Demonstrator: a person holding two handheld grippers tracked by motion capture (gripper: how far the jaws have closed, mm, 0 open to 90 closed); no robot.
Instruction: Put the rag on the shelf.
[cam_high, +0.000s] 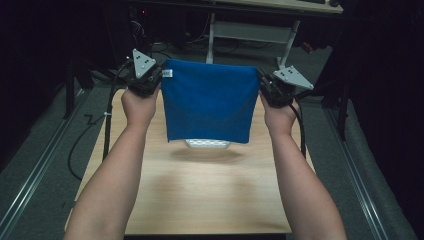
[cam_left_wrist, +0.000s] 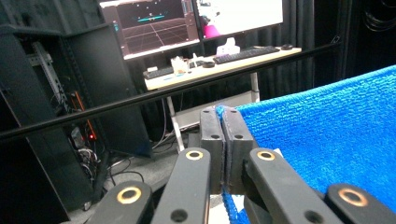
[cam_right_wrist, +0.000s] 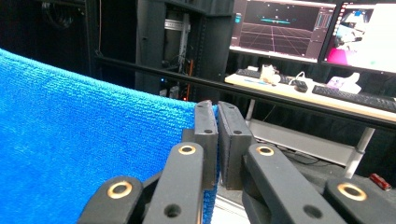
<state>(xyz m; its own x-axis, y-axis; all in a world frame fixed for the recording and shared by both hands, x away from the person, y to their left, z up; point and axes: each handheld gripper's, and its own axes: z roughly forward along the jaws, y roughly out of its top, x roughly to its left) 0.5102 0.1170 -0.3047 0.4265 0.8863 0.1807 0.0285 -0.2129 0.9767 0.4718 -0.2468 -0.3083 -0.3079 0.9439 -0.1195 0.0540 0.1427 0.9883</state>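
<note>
A blue towel (cam_high: 207, 100) hangs in the air above the wooden table (cam_high: 200, 195). The left gripper (cam_high: 150, 80) pinches its top left corner, with the jaws shut tight on the cloth. The right gripper (cam_high: 265, 87) pinches the top right corner the same way. The towel is pulled flat between them. A small white thing (cam_high: 207, 144) lies on the table just under the towel's bottom edge.

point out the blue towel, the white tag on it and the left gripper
blue towel (cam_high: 207, 102), high view, middle of the hanging cloth
white tag (cam_high: 167, 74), high view, label at its top left corner
left gripper (cam_left_wrist: 223, 135), left gripper view, between the closed fingertips
</note>
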